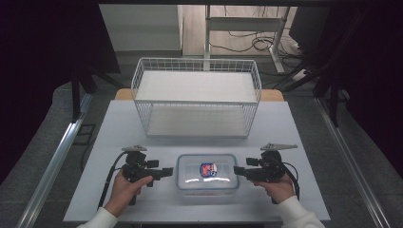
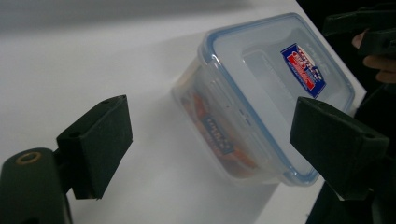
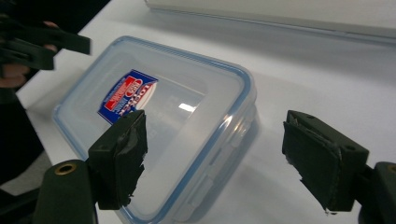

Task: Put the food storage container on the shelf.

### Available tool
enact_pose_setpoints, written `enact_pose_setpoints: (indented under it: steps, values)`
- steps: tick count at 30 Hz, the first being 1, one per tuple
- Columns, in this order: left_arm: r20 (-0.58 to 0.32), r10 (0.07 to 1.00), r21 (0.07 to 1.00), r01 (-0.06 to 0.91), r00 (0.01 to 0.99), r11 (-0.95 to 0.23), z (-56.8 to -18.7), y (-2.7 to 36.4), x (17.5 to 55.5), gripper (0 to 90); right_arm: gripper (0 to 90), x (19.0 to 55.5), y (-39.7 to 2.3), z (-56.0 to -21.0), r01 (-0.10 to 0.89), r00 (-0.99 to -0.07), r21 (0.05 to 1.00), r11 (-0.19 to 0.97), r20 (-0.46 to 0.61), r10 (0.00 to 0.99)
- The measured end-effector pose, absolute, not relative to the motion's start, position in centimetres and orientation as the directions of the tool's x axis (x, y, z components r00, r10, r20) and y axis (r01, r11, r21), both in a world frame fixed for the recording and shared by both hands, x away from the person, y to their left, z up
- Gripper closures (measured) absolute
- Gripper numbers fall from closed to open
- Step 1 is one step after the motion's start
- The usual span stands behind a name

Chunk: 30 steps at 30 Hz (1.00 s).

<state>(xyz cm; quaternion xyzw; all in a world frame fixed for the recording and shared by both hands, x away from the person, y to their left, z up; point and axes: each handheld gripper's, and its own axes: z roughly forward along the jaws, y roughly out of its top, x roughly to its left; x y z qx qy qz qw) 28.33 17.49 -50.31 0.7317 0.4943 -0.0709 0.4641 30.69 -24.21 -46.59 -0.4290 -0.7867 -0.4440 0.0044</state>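
Clear plastic: one rectangular lidded food box with blue seal rim and a red-and-blue sticker on the lid (image 1: 207, 173); it sits flat on the white table (image 1: 294, 128), near my edge, directly between my two grippers.
Contents: something orange shows through the side wall; I cannot tell what.
Left gripper (image 1: 166, 172): jaws wide apart, nothing between the pads; aimed at the box's left end, just short of it.
Right gripper (image 1: 239, 172): jaws spread wide, empty; facing the box's right end, close beside it.
Step, as I judge it: lining up both sides for a two-handed grasp of the box or its side latches.
Next move needs: each jaw pair brought level onto an end, then squeezed evenly.
Beyond: one white wire two-tier rack (image 1: 196, 97), well apart, both shelves bare.
Count: one box, one rack, two grippers.
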Motion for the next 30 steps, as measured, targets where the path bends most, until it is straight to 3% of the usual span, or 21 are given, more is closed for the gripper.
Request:
enact_pose_setpoints:
  steps: [11,16,20,30]
  values:
    - [-0.69,0.545,0.518,0.851,0.476,-0.087,-52.6,15.3,29.5,11.8,22.7,30.9,-23.9,-47.4,0.693,-0.628,0.677,0.247,0.4,0.667]
    - [-0.712,0.514,0.505,0.857,0.479,-0.098,-52.9,14.8,29.5,21.7,22.3,30.9,-23.9,-47.5,0.703,-0.623,0.666,0.249,0.409,0.667]
    - [-0.716,0.492,0.517,0.85,0.495,-0.104,-52.7,14.8,29.4,30.7,17.1,31.3,-23.7,-48.6,0.749,-0.604,0.618,0.237,0.493,0.626]
    - [-0.716,0.493,0.523,0.847,0.494,-0.09,-52.6,15.1,29.4,35.8,14.4,32.6,-22.9,-51.1,0.862,-0.489,0.468,0.197,0.661,0.569]
